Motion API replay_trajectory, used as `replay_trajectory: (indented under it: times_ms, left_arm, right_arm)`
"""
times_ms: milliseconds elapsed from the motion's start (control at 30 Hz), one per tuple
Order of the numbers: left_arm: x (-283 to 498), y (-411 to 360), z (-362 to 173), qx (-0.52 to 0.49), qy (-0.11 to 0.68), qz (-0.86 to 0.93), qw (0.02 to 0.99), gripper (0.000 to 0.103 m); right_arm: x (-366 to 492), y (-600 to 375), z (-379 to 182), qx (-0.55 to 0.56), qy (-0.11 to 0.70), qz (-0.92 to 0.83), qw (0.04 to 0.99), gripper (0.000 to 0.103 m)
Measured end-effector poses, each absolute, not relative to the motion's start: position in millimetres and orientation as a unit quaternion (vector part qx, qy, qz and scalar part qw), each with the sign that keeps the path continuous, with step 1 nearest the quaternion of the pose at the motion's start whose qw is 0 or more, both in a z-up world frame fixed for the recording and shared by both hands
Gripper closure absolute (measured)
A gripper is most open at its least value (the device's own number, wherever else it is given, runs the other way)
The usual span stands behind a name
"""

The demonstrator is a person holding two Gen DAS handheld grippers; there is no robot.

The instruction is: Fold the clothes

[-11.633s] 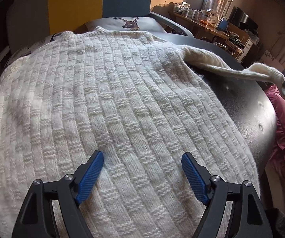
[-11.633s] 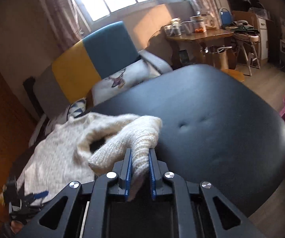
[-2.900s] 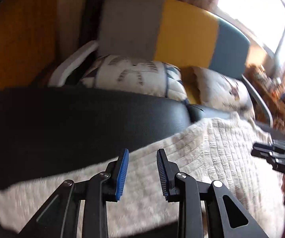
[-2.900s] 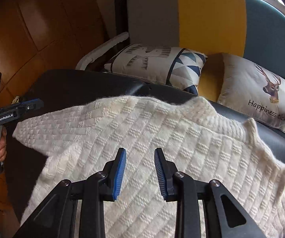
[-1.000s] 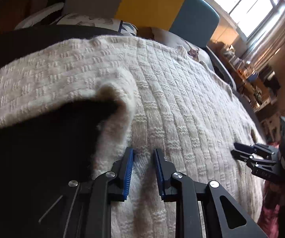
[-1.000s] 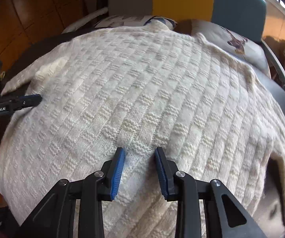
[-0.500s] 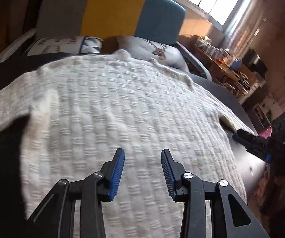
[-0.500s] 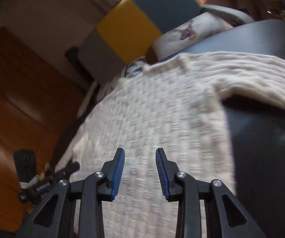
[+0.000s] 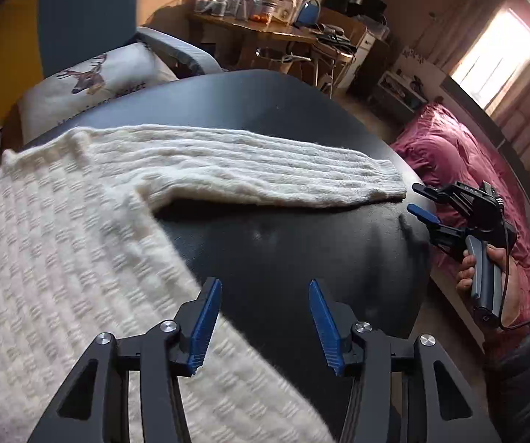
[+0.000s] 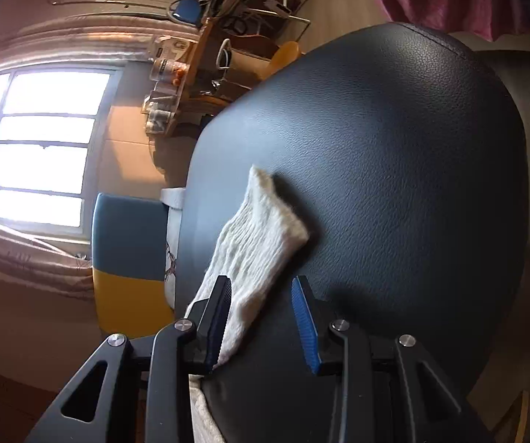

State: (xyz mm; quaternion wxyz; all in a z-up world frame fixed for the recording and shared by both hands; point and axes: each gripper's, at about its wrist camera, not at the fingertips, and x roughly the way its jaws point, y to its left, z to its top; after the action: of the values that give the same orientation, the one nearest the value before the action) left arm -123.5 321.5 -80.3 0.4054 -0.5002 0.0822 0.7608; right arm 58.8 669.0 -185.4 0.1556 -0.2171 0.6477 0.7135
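Note:
A cream knitted sweater (image 9: 54, 243) lies spread on a black padded surface (image 9: 294, 243). Its sleeve (image 9: 265, 173) stretches out flat to the right, ending in a cuff (image 9: 383, 184). My left gripper (image 9: 263, 317) hovers open over the sweater's side edge and the bare black surface, holding nothing. In the left wrist view my right gripper (image 9: 421, 199) stands open just beyond the cuff, held by a hand (image 9: 468, 277). In the right wrist view the sleeve end (image 10: 261, 240) lies in front of the open right gripper (image 10: 261, 317), partly behind the left finger.
A sofa with yellow and blue back panels (image 9: 80, 26) and a deer cushion (image 9: 91, 74) sits behind the surface. A wooden table with jars (image 9: 261, 18) stands farther back. A pink bedspread (image 9: 460, 170) lies to the right. The window (image 10: 39, 147) is bright.
Both views have swung right, from the sweater's body to its right sleeve. Both grippers have opened wider. The right gripper now sits at the sleeve cuff.

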Motion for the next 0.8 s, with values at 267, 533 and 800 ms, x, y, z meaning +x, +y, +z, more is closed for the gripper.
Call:
replay_trajectory:
  times_ms: [267, 533, 800]
  left_arm:
    - [-153, 420, -71, -0.550, 0.044, 0.703, 0.449, 0.052]
    - [-183, 500, -79, -0.615, 0.028, 0.646, 0.452, 0.052]
    - [-230, 500, -86, -0.667, -0.026, 0.600, 0.441, 0.048]
  right_arm:
    - [9, 666, -167, -0.288, 0.478, 0.815, 0.154, 0.079]
    - [-16, 658, -150, -0.289, 0.372, 0.872, 0.136, 0.078]
    - [-74, 599, -146, -0.381, 0.161, 0.909, 0.047, 0.078]
